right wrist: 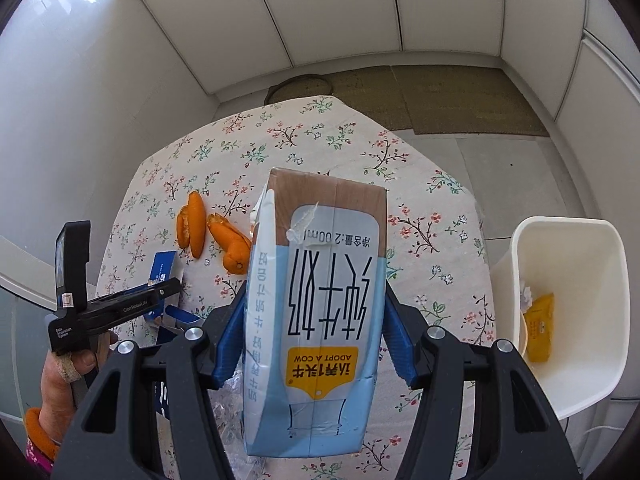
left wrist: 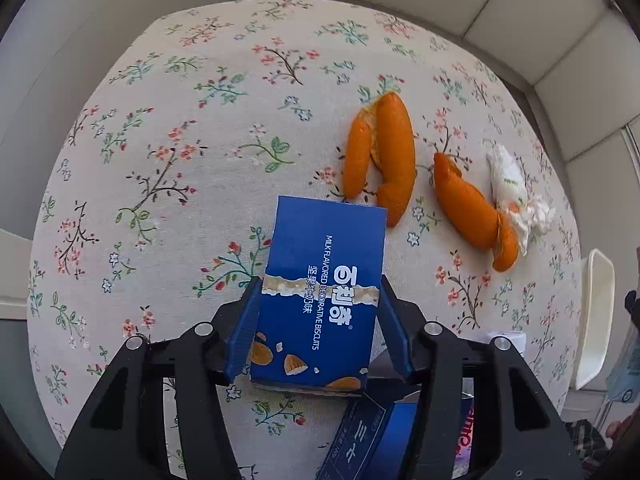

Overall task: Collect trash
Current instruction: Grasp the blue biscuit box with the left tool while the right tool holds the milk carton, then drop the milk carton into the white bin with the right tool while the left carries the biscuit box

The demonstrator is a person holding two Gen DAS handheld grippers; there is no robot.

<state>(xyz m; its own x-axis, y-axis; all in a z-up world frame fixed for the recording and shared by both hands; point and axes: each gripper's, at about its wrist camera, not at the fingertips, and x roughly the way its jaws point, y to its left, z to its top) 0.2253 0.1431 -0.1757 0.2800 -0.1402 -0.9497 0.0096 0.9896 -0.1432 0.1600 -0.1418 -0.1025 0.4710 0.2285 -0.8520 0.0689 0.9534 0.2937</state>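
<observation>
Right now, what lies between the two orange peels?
Only bare floral tablecloth between the larger orange peel and the smaller orange peel, in the left wrist view.

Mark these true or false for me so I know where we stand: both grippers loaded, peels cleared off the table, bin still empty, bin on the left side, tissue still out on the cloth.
1. Both grippers hold something. True: the left gripper is shut on the blue biscuit box, the right gripper on the milk carton.
2. The orange peels are cleared. False: two orange peels still lie on the floral tablecloth.
3. The bin is empty. False: the white bin already holds a yellow packet.
4. The bin is on the left side. False: it stands beside the table's right edge.
5. A crumpled tissue lies on the cloth. True, against one peel.
</observation>
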